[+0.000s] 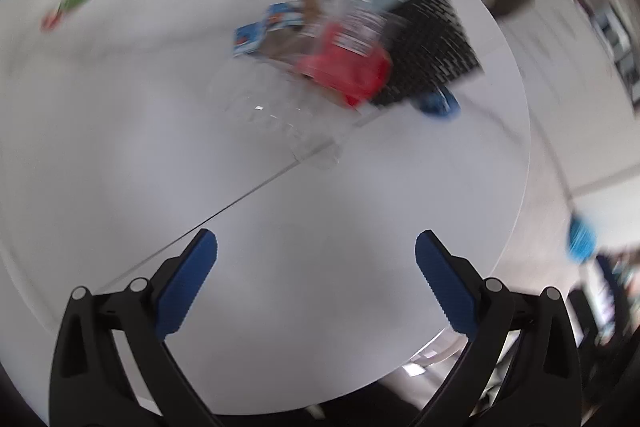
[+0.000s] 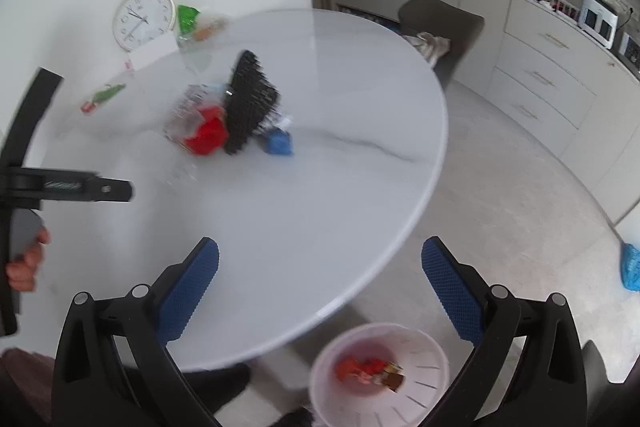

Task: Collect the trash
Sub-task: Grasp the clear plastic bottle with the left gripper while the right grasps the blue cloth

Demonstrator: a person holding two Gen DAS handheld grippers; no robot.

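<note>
The round white table (image 2: 320, 187) carries a heap of trash (image 2: 208, 127) near its middle: a black mesh piece (image 2: 250, 103), a red wrapper (image 2: 206, 135) and a blue scrap (image 2: 279, 142). On the floor stands the bin (image 2: 380, 371), some wrappers inside. Both the left gripper (image 1: 316, 263) and right gripper (image 2: 320, 267) are spread wide and empty. Each should descend squarely over one loose piece before pinching.

near table (image 2: 320, 211) bare, trash pile (image 2: 224, 115) mid-table
</note>
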